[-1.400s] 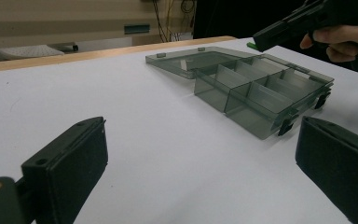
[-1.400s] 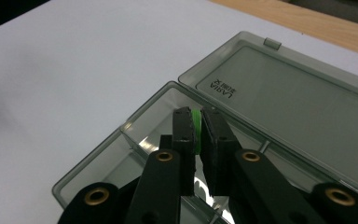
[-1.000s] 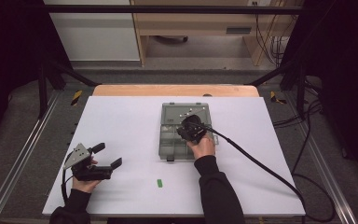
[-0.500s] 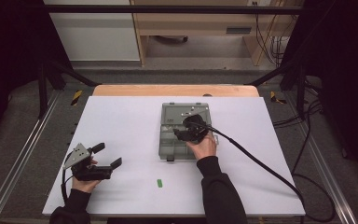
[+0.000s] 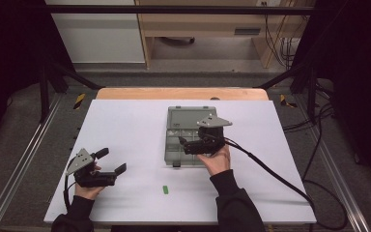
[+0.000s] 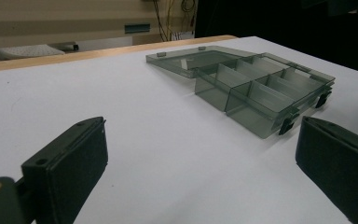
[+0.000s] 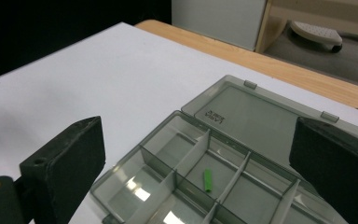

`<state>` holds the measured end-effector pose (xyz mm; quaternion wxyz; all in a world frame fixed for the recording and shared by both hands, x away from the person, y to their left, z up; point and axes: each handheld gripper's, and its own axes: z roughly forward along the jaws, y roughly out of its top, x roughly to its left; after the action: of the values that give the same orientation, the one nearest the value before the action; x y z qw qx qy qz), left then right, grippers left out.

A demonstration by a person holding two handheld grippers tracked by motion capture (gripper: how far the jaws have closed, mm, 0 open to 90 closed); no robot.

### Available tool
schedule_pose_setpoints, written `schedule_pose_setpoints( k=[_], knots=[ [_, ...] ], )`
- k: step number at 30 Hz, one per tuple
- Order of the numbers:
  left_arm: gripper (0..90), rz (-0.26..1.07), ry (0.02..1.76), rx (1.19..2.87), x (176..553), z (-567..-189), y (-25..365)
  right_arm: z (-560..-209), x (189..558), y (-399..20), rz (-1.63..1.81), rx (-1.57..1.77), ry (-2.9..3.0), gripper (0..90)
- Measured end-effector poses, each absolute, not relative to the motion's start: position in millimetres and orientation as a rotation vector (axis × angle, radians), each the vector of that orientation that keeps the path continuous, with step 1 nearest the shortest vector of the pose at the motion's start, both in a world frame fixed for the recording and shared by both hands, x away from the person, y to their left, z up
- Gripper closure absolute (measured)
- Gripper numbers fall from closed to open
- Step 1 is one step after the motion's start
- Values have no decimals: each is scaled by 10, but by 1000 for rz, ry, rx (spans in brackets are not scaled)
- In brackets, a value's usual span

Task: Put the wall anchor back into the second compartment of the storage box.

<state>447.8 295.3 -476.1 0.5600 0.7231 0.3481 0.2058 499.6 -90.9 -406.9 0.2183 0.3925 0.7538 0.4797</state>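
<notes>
High view: 1 open box, 2 green pcs — 1 inside, 1 on table; both grippers' jaws wide, empty.

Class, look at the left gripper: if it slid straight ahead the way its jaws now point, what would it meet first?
Probably the clear compartment box. The left gripper has open jaws aimed across bare white table, and the box's near corner lies ahead, slightly right of centre. Depth is uncertain, so it might just graze past that corner.
</notes>
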Motion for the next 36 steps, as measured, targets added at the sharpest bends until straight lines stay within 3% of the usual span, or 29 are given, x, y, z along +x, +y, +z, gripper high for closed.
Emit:
schedule_pose_setpoints(
  k=[14, 36],
  knots=[
    [15, 490, 822, 1708, 4476, -4761, 2951, -4042, 4469, -1006, 1454, 1016, 2036, 7],
    [12, 493, 827, 1707, 4474, -4769, 2951, -4569, 4170, -722, 1421, 1022, 2234, 22]
  ],
)
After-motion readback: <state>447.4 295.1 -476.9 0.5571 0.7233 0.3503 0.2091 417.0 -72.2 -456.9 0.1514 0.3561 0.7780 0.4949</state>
